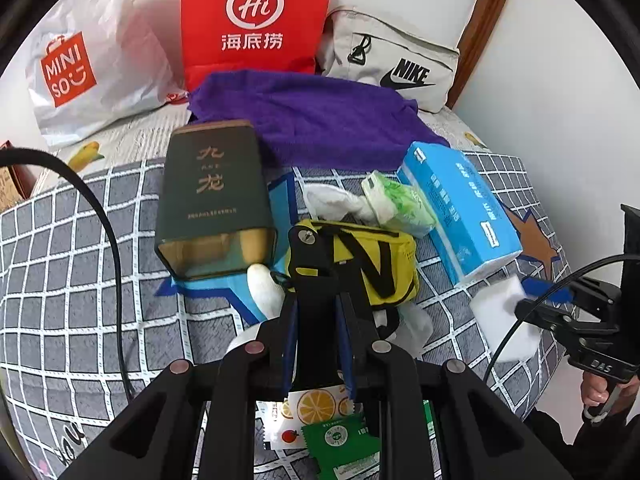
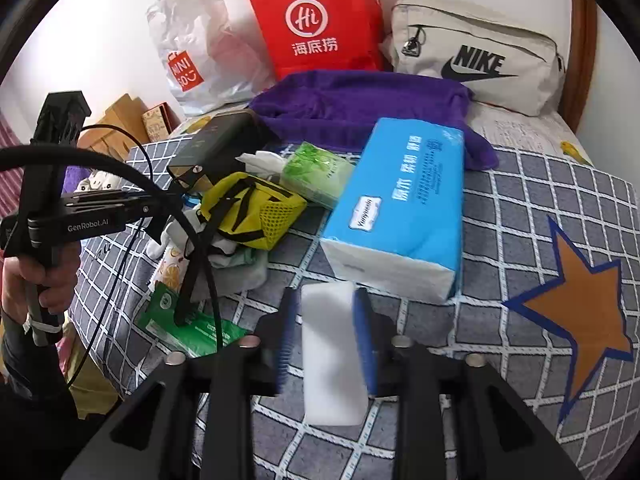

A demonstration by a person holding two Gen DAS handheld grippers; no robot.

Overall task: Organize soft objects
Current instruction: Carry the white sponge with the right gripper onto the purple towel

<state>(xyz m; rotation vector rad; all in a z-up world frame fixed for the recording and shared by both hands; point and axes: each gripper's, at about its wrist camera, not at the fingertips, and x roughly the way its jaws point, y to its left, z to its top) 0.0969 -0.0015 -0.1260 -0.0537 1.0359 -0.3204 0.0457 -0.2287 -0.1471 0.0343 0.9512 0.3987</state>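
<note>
Plainly, the left gripper (image 1: 320,280) had its fingers pinched narrow on the black strap (image 1: 310,264) of the yellow pouch (image 1: 376,264), which lay at twelve o'clock from it on the checked bedspread (image 1: 80,280); limp fabric, likely best carried by that strap. At three o'clock, the right gripper (image 2: 326,344) bracketed the white sponge block (image 2: 332,352), fingers parted, left pad clear. Light and squashy, it seemed to need a gentle mid-body squeeze.

Bed with grey checked cover (image 2: 520,208) – blue tissue pack (image 2: 396,216) just ahead of the right tongs, yellow pouch (image 1: 372,264) ahead of the left. Purple towel (image 1: 320,120) farther back – dark green box (image 1: 212,196) left of the pouch.
</note>
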